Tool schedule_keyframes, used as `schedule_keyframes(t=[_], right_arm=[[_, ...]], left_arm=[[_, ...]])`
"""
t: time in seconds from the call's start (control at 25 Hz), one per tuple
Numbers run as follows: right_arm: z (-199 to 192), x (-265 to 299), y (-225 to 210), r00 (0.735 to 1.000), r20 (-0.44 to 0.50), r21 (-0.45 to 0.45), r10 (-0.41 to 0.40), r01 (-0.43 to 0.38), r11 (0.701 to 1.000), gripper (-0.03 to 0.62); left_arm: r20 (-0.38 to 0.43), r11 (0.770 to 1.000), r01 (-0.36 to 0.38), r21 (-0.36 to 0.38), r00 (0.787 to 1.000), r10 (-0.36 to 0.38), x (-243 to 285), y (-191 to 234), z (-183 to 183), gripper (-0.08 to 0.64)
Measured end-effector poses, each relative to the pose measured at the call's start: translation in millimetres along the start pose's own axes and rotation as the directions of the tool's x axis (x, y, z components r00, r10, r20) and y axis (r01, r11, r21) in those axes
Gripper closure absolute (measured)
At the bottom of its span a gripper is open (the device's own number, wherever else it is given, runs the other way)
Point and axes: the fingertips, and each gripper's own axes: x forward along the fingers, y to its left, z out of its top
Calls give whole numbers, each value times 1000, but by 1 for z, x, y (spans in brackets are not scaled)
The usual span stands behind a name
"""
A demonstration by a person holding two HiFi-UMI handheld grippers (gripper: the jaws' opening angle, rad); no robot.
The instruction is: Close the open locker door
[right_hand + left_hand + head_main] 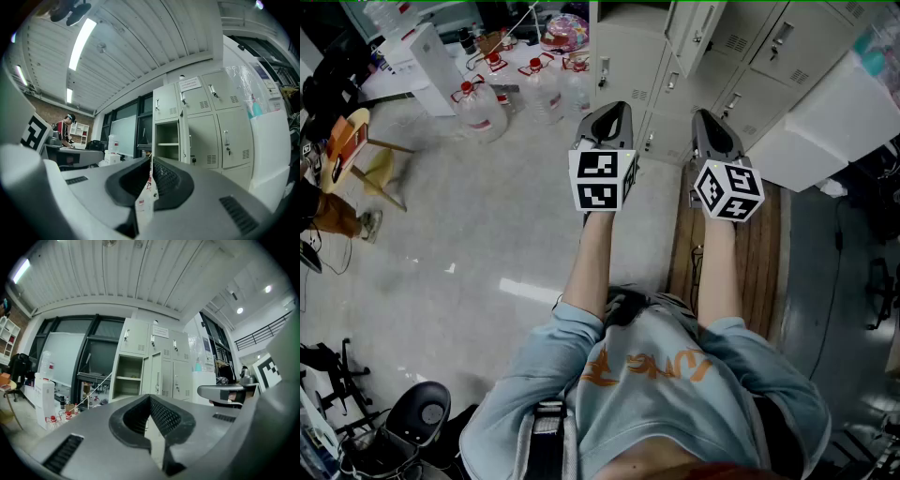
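Head view has the left gripper (612, 111) and right gripper (705, 120) side by side, well short of the lockers (769, 47). Each gripper's fingers are pressed together with nothing between them, which suits a push and not a grasp.

In the right gripper view, the open door (184, 138) stands out edge-on at the right side of its bare compartment (167, 131), just below the lockers' top row.

I'd judge the task hardly begun. Step in first and lay 1 closed tip on the door's outer face near its free edge, far from the hinge. Then swing it steadily until it sits flush, keeping the other gripper out of the gap.

Count:
- 2 grippers
- 1 open door
- 1 shelf (167, 144) in the compartment
- 5 shut doors (233, 140) around it in that view
- 4 red-capped bottles (478, 108) on the floor (469, 216) left of the lockers
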Motion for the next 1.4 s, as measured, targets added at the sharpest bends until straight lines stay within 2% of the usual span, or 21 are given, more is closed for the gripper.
schedule_keyframes(t=[0.24,0.48,0.72,0.88,1.04,1.28,1.4], right_arm=[[-2,21,8,1000,21,18,-22,22,1000,552],[-29,29,14,997,-25,29,-68,69,997,552],[-32,28,-1,993,-34,35,-110,111,993,552],[-29,32,-15,993,-11,62,-117,117,991,552],[-32,52,-33,994,10,87,-105,104,991,552],[-28,105,-53,997,52,110,-53,47,993,552],[-23,130,-72,997,74,117,-31,22,993,552]], left_arm=[[-6,1000,27,-3,1000,-27,11,21,-5,541],[-44,997,61,-52,997,-64,18,40,-32,541],[-30,990,110,-90,993,-113,31,35,-38,541],[-20,987,132,-90,991,-134,43,27,-39,541],[-30,989,126,-81,991,-129,66,27,-44,541],[-28,996,64,-64,997,-66,107,53,-39,541],[-25,997,60,-57,998,-61,133,56,-36,541]])
